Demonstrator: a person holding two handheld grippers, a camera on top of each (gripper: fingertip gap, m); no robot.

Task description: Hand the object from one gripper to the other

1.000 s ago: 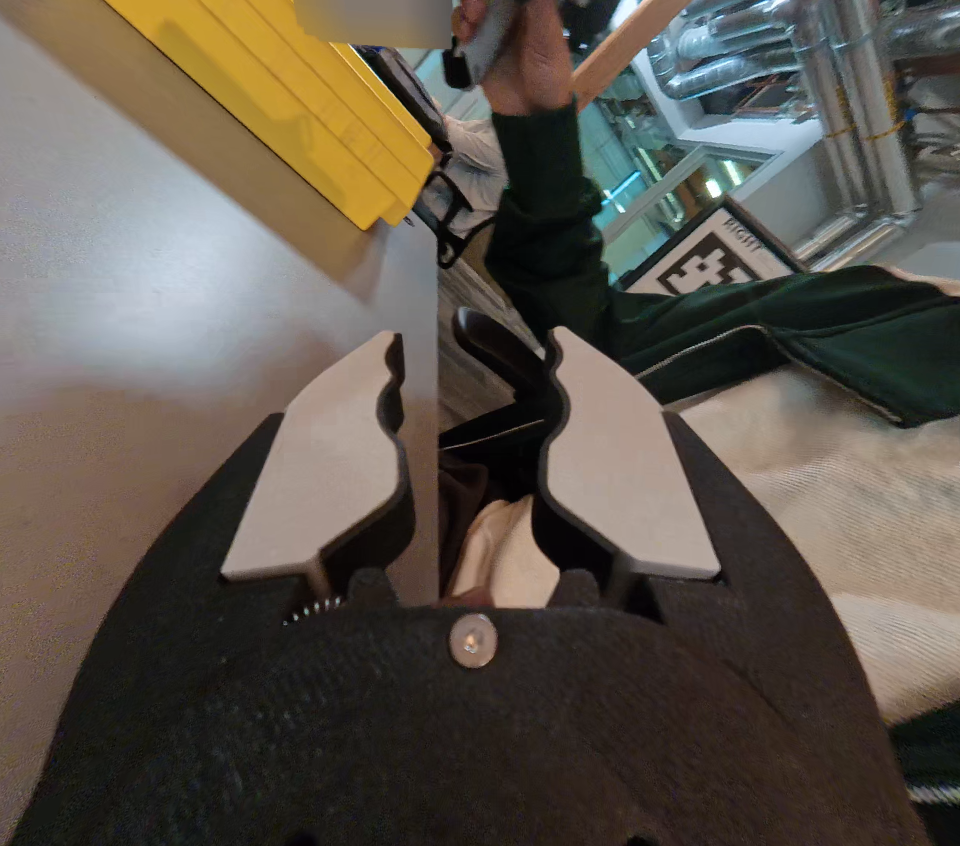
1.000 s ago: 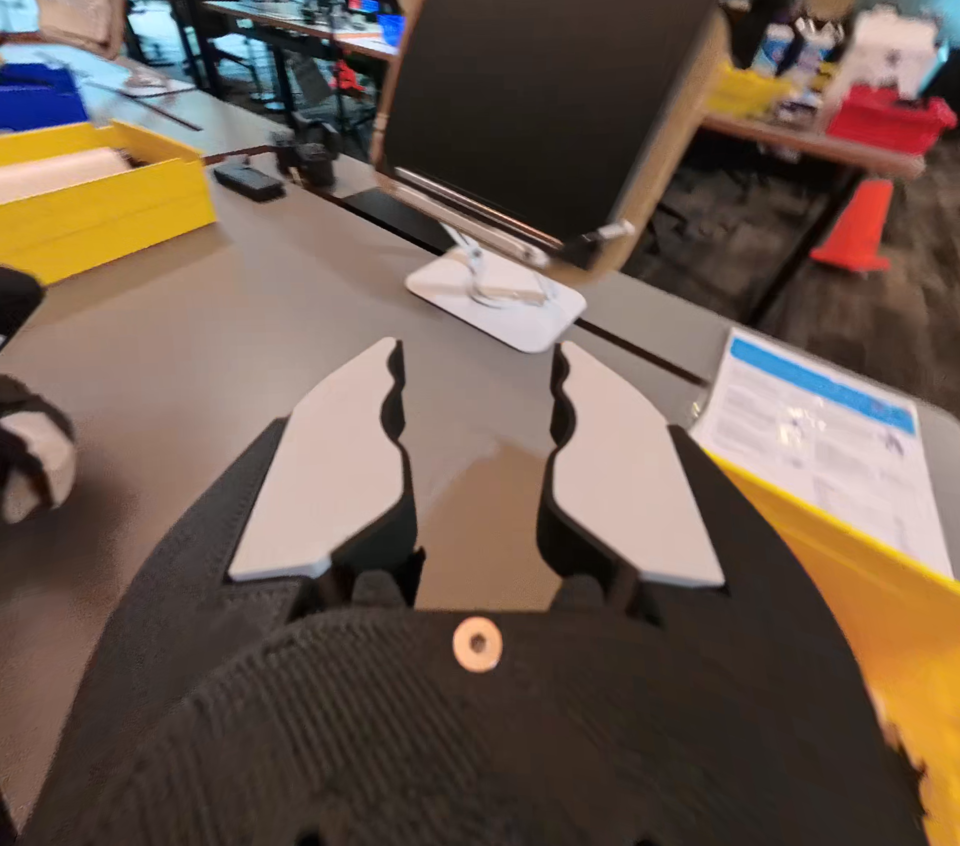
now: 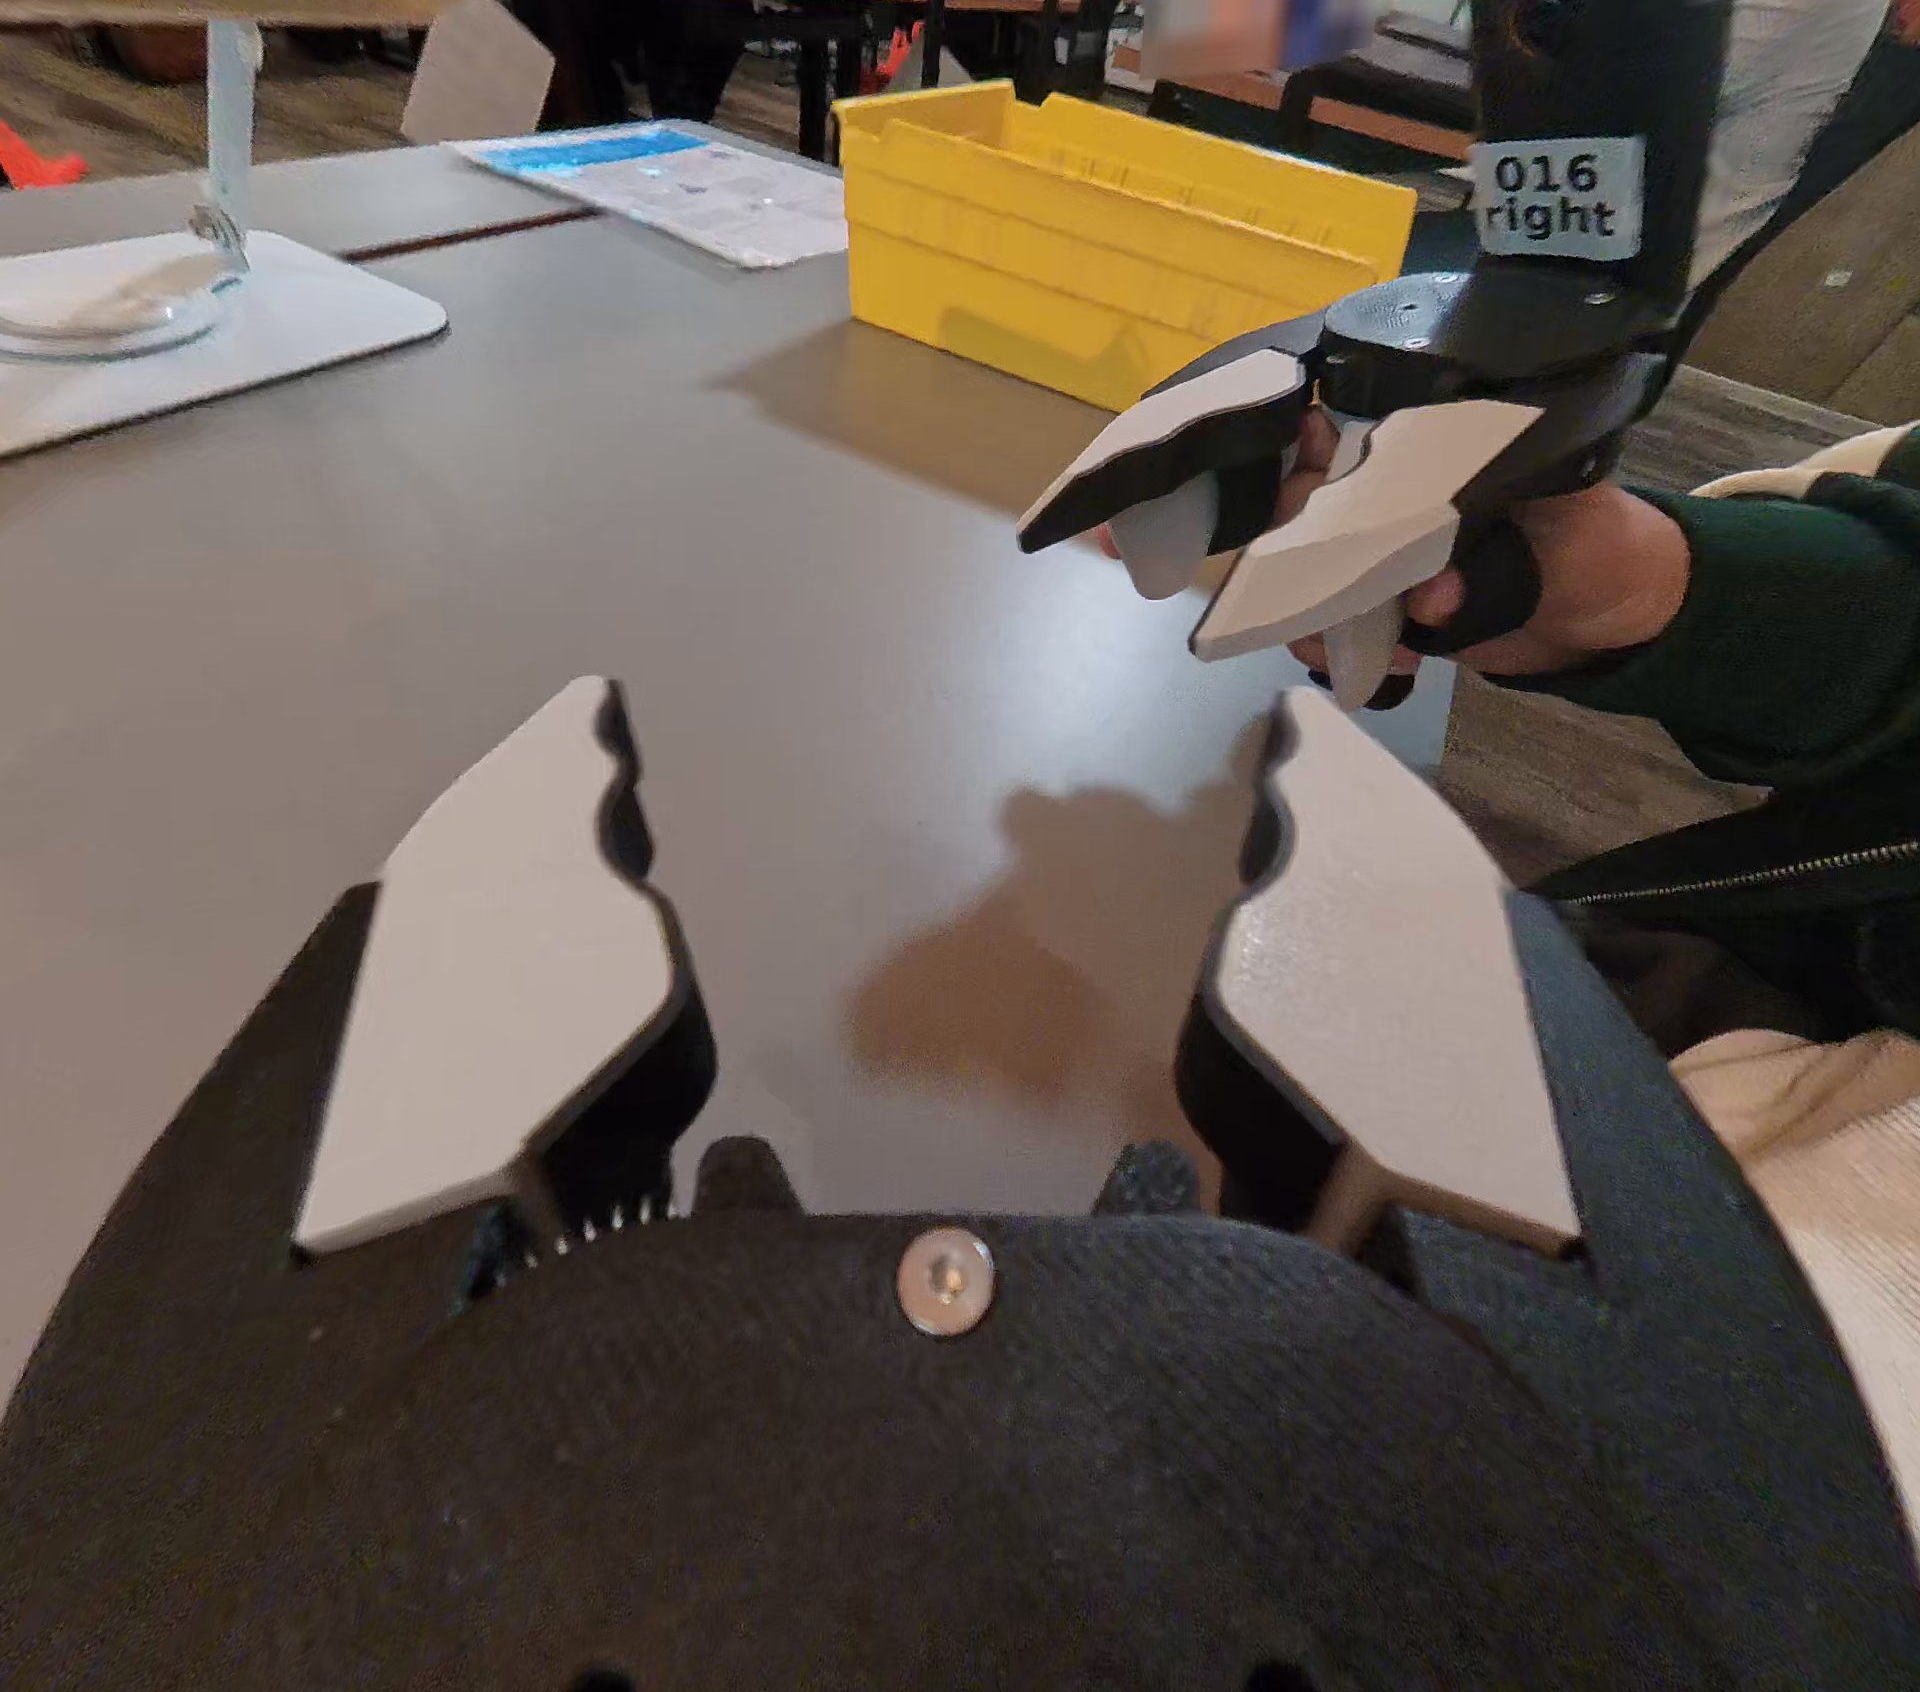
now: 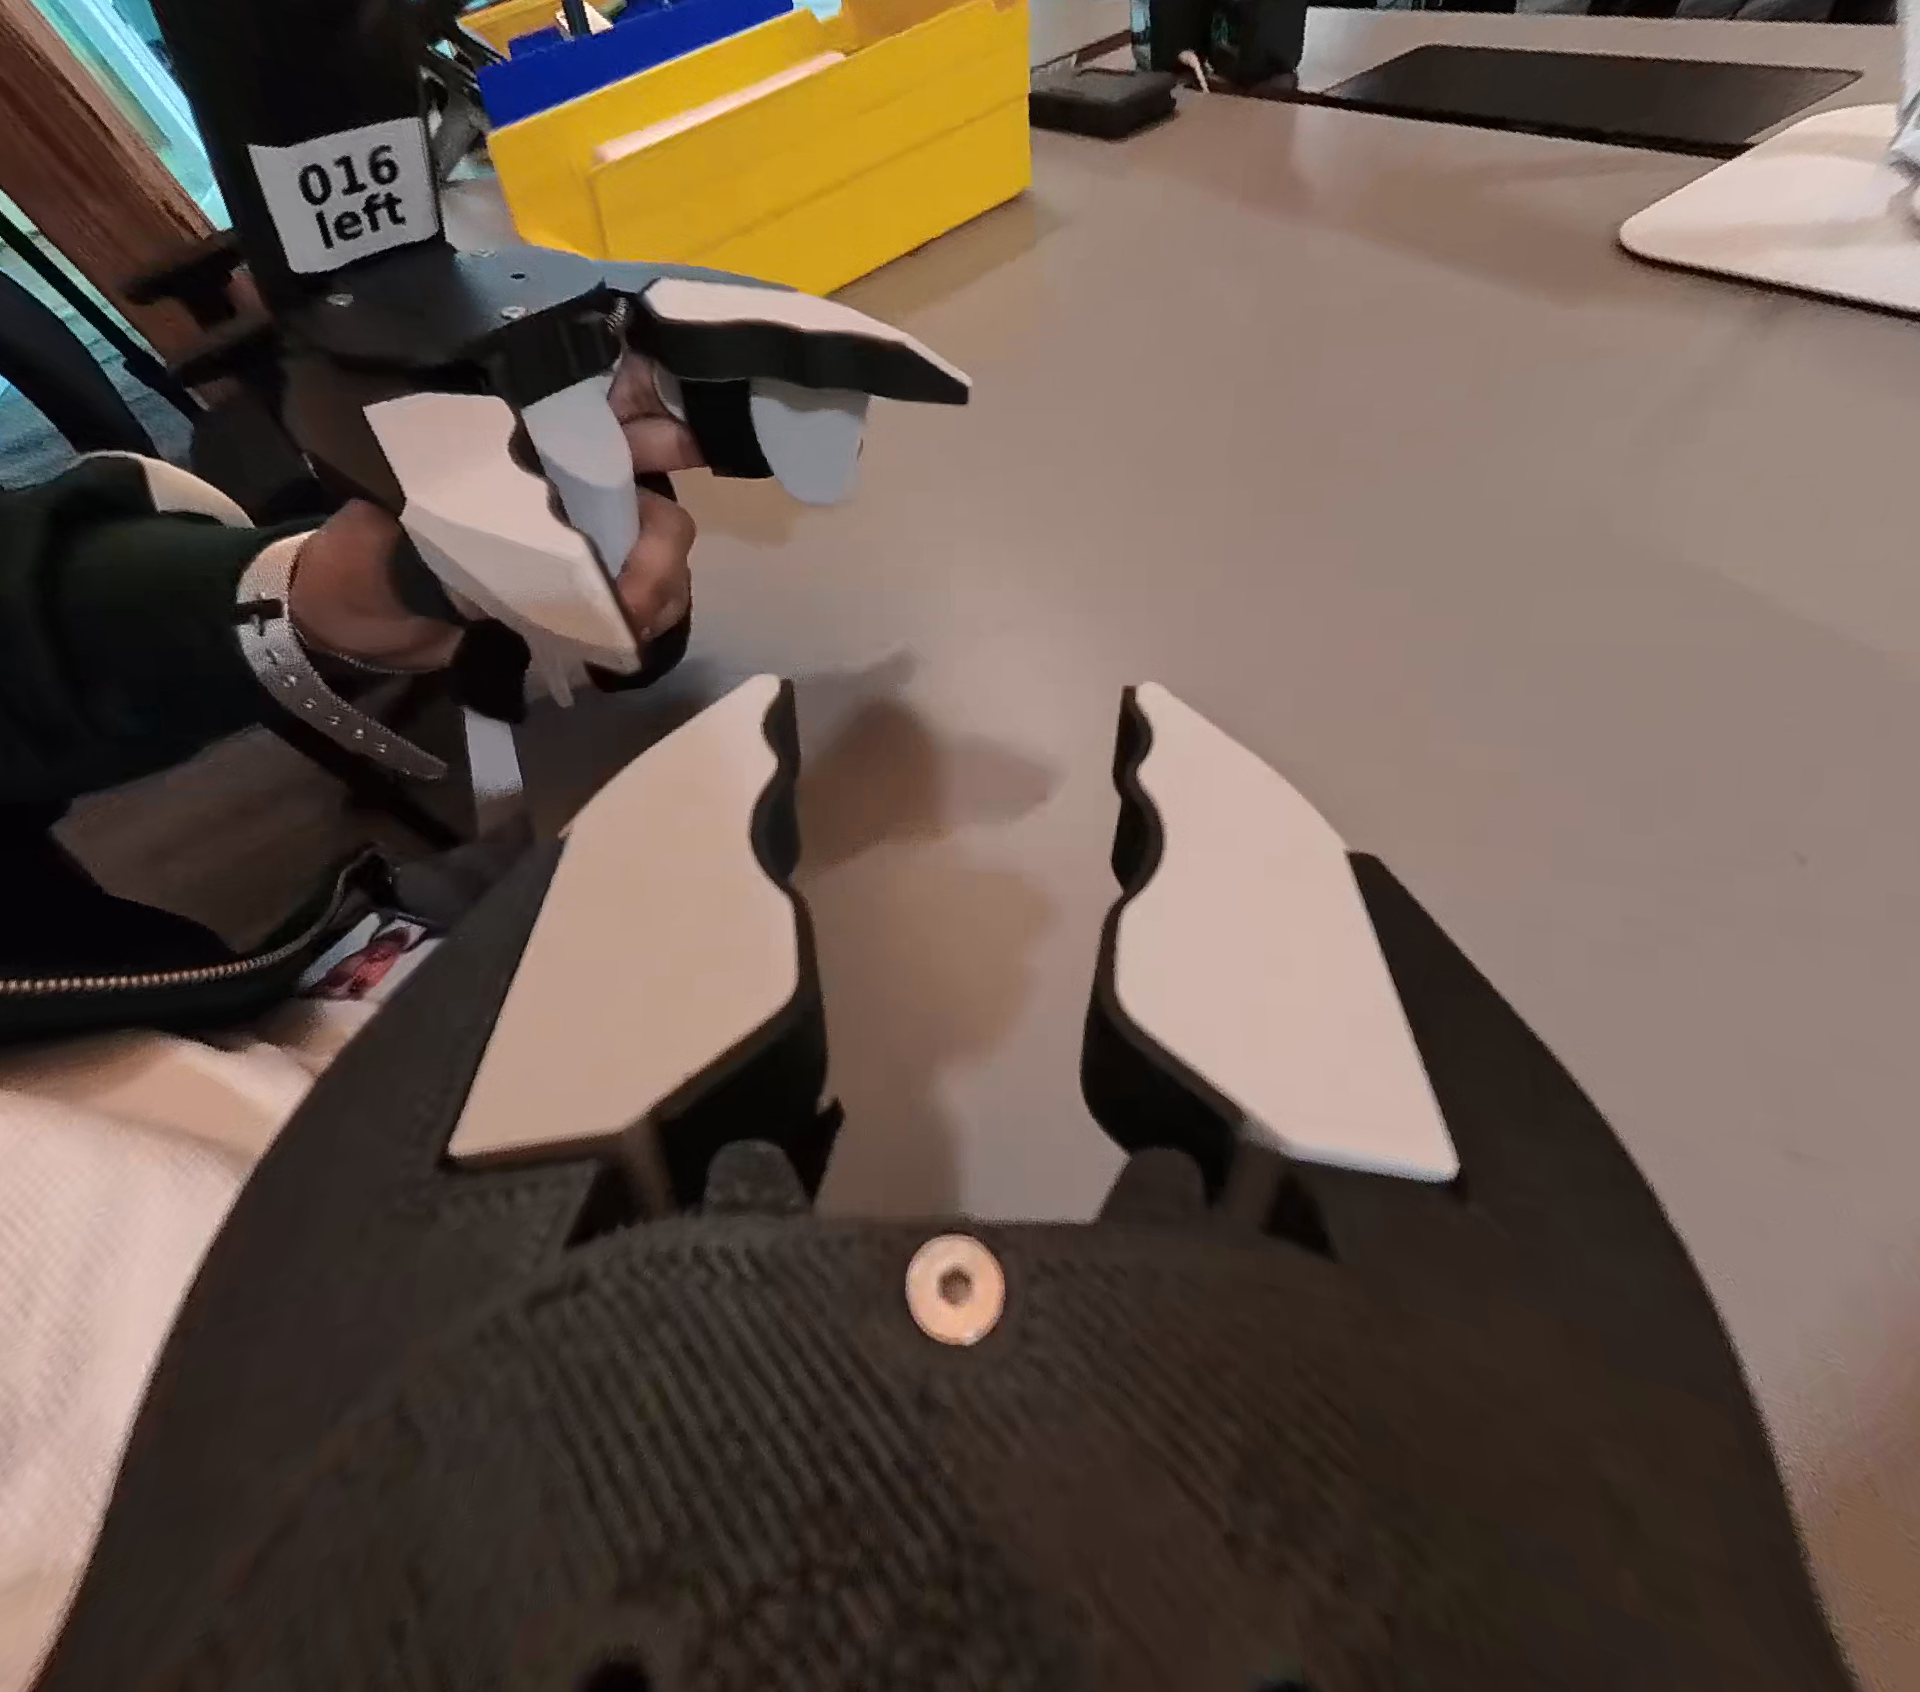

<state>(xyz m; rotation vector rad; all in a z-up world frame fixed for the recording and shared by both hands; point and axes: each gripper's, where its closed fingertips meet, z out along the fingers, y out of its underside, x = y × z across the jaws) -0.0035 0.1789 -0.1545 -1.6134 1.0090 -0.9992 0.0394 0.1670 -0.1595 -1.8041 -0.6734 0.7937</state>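
Grippers hover empty over the grey worktop (image 3: 520,499): the left gripper (image 3: 940,712) spread wide with nothing between its fingers, the right gripper (image 4: 956,686) parted less far and equally bare. No object for the hand-over shows in either view, so its weight, stiffness and best hold cannot be judged. It may lie in the yellow bin (image 3: 1091,260) near the worktop's far right edge, or in the second yellow bin (image 4: 790,136) toward the far left, whose insides are largely hidden. A pale monitor base (image 3: 208,333) sits at the far edge, its screen cut off
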